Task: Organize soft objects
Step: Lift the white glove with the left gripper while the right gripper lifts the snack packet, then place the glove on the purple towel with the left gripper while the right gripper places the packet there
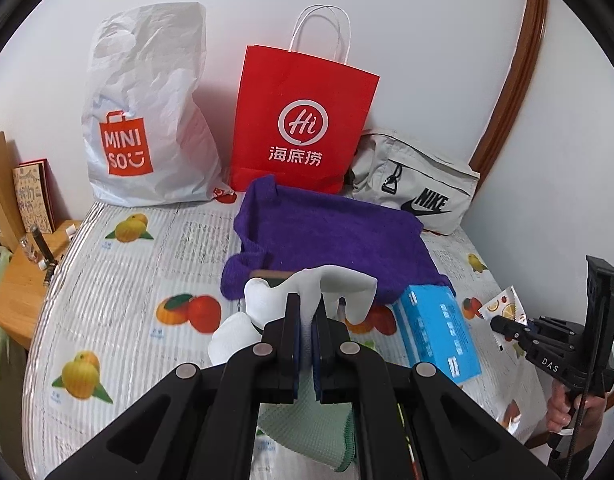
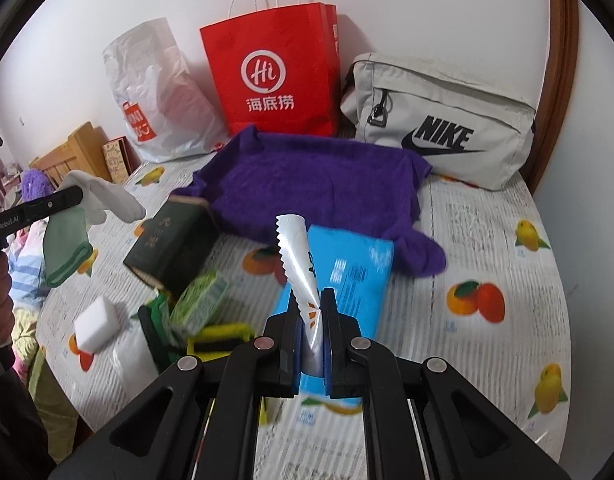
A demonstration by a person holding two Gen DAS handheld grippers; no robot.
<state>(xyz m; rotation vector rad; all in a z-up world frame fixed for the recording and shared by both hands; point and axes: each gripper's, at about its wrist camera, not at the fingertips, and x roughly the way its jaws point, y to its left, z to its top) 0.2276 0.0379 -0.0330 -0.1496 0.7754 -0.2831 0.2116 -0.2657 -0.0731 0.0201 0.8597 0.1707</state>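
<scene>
**A:** Grippers first, since that's the question. Left gripper [image 1: 307, 312] is clamped tight on a white glove [image 1: 331, 284], and a green cloth [image 1: 307, 428] hangs under the same jaws. In the right cam you can see both of them dangling off the tip, up off the table [image 1: 119, 280].

**B:** And the right one?

**A:** Right gripper [image 2: 309, 308] is pinched on a sachet [image 2: 299, 256], a thin white packet with a zigzag edge and orange print. It sticks straight up out of the jaws. Left cam shows the same packet at the tip, with a hand [image 1: 567, 408] on the handle below.

**B:** Where's the rest of the soft stuff?

**A:** Purple towel [image 1: 327, 236] is spread mid-table, in front of 3 bags along the wall: white Miniso bag [image 1: 147, 120], red bag [image 1: 303, 120], grey Nike pouch [image 1: 419, 192]. Blue pack [image 1: 439, 332] lies just beside the towel's near edge, and in the right cam it's right behind the sachet.

**B:** Anything on the left side?

**A:** A pile: dark green box [image 2: 171, 244], white sponge [image 2: 97, 320], a green packet [image 2: 199, 304] and a yellow and black sponge [image 2: 223, 340], all close together. Can't tell which ones actually touch, that bit is blurry.
</scene>
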